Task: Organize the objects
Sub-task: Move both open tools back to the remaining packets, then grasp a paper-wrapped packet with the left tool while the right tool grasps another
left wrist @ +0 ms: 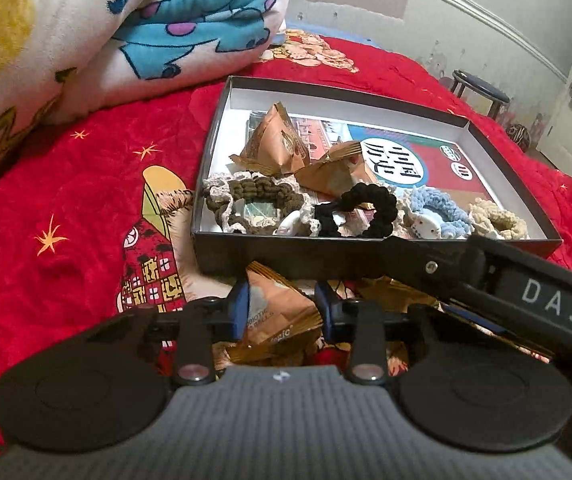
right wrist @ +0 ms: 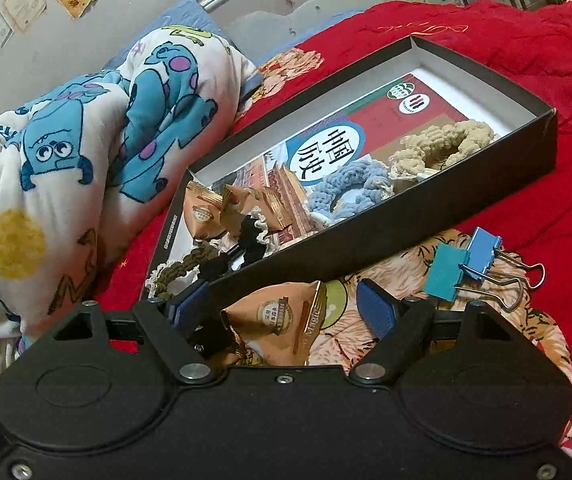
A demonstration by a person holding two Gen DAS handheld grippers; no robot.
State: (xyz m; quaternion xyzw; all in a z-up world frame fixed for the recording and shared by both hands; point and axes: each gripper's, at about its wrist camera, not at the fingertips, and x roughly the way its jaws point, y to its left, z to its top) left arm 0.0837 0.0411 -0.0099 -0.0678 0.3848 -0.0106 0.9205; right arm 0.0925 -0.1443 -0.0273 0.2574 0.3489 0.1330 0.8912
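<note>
Most of the sorting looks done: the black box [left wrist: 366,246] in the middle of the left wrist view, lying on the red bed [left wrist: 65,200], already holds a book [left wrist: 418,160], two orange snack packets [left wrist: 281,140], and a row of hair scrunchies along its near wall: brown [left wrist: 253,196], black [left wrist: 366,204], blue [left wrist: 438,208] and beige [left wrist: 498,216]. Left outside, I judge, are snack packets on the bed just in front of the box and two blue binder clips [right wrist: 462,264] at the right of the right wrist view. The left hand-held gripper [left wrist: 281,312], low in its frame, has its jaws narrow around one snack packet [left wrist: 273,312], apparently gripping it. The right hand-held gripper [right wrist: 286,312] stands wide, its jaws either side of another packet [right wrist: 281,316] without touching it.
</note>
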